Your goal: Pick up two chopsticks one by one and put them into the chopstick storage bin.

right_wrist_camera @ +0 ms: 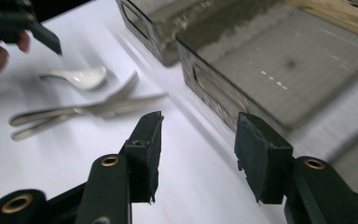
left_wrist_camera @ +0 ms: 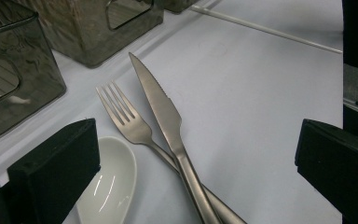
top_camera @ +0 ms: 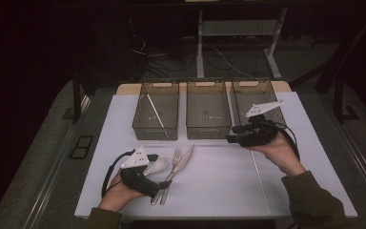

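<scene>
Table (top_camera: 219, 191): spreading a white sheet under everything, giving a plain bed for sorting.
Bins (top_camera: 207, 114): standing three in a row along the far edge, open tops facing up, seemingly waiting to take one kind of cutlery each; left one already holding a thin white stick (top_camera: 155, 110), middle one looking bare.
Right gripper (top_camera: 231, 138): hanging just in front of the middle and right bins, pointing toward the cutlery; jaws standing part-way apart, pinching nothing.
Left gripper (top_camera: 164, 183): resting low by the handles, likely lining up a pick; jaws spread wide, gripping nothing.
Knife (left_wrist_camera: 161, 105): lying on the sheet in front of the left bin, crossing over the fork handle; steel, serrated edge, pointed tip aiming at the bins.
Fork (left_wrist_camera: 126, 116): lying beside the knife, tines toward the bins; steel, four tines.
Spoon (left_wrist_camera: 109, 182): sitting just left of the fork, bowl up; white, glossy, probably ceramic.
</scene>
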Tool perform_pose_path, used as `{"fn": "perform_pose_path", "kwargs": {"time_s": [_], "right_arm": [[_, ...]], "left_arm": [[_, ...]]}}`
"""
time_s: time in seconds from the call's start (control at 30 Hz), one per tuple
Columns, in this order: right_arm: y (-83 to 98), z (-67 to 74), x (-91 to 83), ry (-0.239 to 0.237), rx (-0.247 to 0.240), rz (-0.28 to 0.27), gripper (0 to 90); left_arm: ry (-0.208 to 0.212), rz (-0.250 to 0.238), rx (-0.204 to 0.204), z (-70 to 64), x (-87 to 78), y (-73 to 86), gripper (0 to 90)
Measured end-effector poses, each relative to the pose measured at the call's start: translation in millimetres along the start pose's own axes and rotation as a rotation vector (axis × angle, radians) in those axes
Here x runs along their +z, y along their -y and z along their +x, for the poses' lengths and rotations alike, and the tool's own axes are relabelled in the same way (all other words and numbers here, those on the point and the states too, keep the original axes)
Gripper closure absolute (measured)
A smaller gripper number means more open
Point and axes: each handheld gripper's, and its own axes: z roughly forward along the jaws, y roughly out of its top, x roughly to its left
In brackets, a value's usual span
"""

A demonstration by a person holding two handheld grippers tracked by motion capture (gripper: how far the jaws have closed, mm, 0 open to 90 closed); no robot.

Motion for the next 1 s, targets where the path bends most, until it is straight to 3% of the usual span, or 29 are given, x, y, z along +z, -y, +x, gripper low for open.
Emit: {"fn": "perform_pose_path", "kwargs": {"time_s": [0.33, 0.53, 1.0], "right_arm": [[49.7, -3.1, -14.9, 0.103, 0.051, 0.099, 56.2], [74.6, -6.8, -14.8, 0.136, 0.096, 0.172, 56.3], [103.0, -8.1, -2.7, 0.179, 0.106, 0.266, 59.9]], "left_arm": [[-0.004, -0.005, -0.002, 0.8, -2.2, -0.5, 0.0], [-0.003, -0.002, 0.003, 0.2, -1.3, -0.8, 0.0], [-0.002, 0.004, 0.009, -0.1, -1.9, -0.9, 0.0]]}}
